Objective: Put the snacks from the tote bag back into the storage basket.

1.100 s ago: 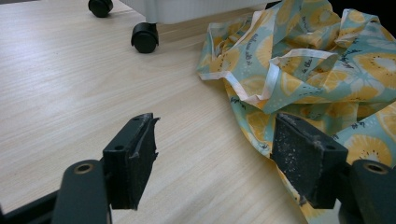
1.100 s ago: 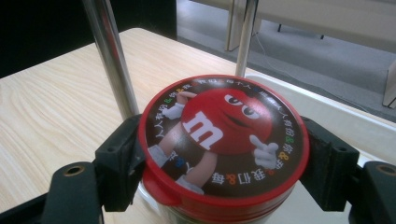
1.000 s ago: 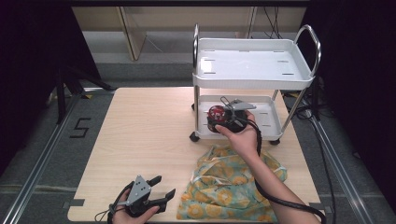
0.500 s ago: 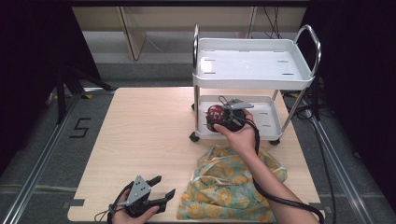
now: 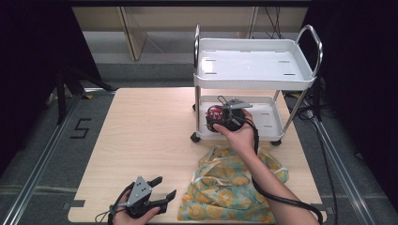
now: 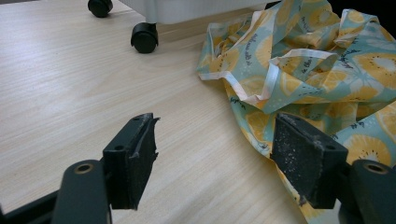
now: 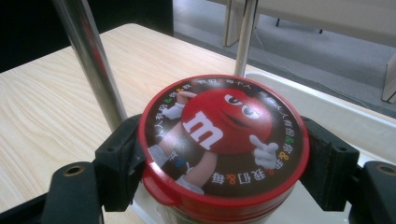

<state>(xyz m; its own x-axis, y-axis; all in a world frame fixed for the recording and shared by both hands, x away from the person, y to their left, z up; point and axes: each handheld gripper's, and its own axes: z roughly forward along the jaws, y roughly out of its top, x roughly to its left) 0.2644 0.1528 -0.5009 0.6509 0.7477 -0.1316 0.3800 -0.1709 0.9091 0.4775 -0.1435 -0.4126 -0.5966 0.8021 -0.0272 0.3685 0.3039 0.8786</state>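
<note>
We see the red-lidded candy tin (image 7: 224, 144) pinched between the right gripper's (image 7: 224, 154) fingers over the white cart's (image 5: 253, 70) lower shelf. The left gripper (image 6: 224, 161), fingers spread and empty, hovers low over the bench (image 5: 150, 126) beside the fruit-print cloth bag (image 6: 322, 70).

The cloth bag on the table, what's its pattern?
Teal cloth bag with yellow fruit slices, clearest in the left gripper view.
</note>
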